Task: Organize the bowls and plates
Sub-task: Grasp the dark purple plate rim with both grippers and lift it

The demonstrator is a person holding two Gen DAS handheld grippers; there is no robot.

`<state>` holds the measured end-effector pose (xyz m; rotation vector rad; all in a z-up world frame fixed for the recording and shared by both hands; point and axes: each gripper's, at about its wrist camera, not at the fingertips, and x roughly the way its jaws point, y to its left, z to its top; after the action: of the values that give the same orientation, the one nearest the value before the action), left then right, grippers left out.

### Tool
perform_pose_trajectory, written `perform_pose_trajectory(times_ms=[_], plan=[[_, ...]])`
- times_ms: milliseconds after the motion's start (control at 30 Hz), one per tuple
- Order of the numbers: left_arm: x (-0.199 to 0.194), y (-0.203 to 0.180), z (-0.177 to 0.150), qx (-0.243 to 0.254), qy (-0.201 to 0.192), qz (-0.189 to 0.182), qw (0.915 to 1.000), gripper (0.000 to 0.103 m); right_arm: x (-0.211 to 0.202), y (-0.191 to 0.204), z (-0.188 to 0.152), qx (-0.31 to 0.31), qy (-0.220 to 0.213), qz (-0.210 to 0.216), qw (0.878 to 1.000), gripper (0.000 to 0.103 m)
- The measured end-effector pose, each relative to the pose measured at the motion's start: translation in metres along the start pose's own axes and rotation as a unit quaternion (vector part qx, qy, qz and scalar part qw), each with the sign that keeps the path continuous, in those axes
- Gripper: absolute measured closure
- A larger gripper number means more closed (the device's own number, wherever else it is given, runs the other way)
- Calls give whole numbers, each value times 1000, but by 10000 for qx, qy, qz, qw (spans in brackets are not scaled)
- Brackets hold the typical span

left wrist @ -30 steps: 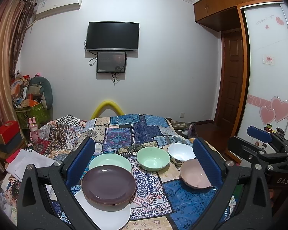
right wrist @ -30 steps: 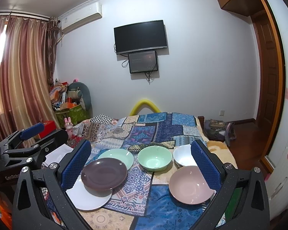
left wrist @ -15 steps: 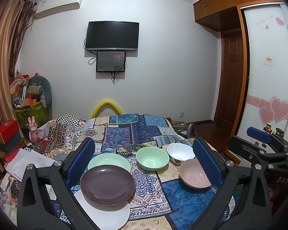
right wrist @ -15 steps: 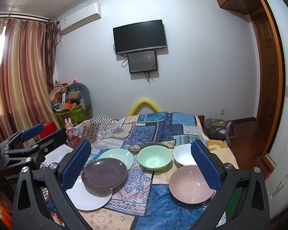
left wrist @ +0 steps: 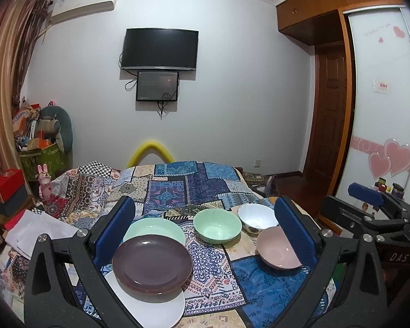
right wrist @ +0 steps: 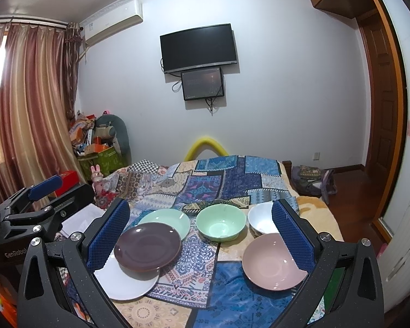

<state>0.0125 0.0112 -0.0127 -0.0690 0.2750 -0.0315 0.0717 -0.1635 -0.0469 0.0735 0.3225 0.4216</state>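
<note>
Currently both claws, left (left wrist: 205, 231) and right (right wrist: 201, 228), gape wide, gripping nothing. Purple plate (right wrist: 147, 246) overlaps white plate (right wrist: 125, 281); pink bowl (right wrist: 273, 262) sits apart near the bed's (right wrist: 232, 177) right edge.

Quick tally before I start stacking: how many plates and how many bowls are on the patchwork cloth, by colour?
Plates: 3: dark purple plate, flat white plate under it, pale green plate.
Bowls: 3: mint green bowl, white bowl, pink bowl.
Total: 6 dishes.
</note>
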Motion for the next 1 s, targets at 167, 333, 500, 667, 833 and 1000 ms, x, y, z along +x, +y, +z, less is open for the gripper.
perform_pose_trajectory(times_ms=[167,333,500,667,833,1000], plan=[[18,21,-5,-15,219,-49,9997,0,21,4,-7,21,222,74,9997,0],[49,55,-16,-110,671,23,9977,0,51,7,-19,51,543,186,9983,0],[82,91,-36,-224,1077,247,9936,0,82,9,-35,103,891,282,9956,0],[115,121,-59,-113,1465,386,9884,0,119,13,-50,127,1264,331,9914,0],[147,143,-81,75,1851,559,9811,0,154,15,-66,129,1687,336,9850,7],[177,170,-104,-68,2302,424,9722,0,187,22,-86,116,2185,400,9749,16]])
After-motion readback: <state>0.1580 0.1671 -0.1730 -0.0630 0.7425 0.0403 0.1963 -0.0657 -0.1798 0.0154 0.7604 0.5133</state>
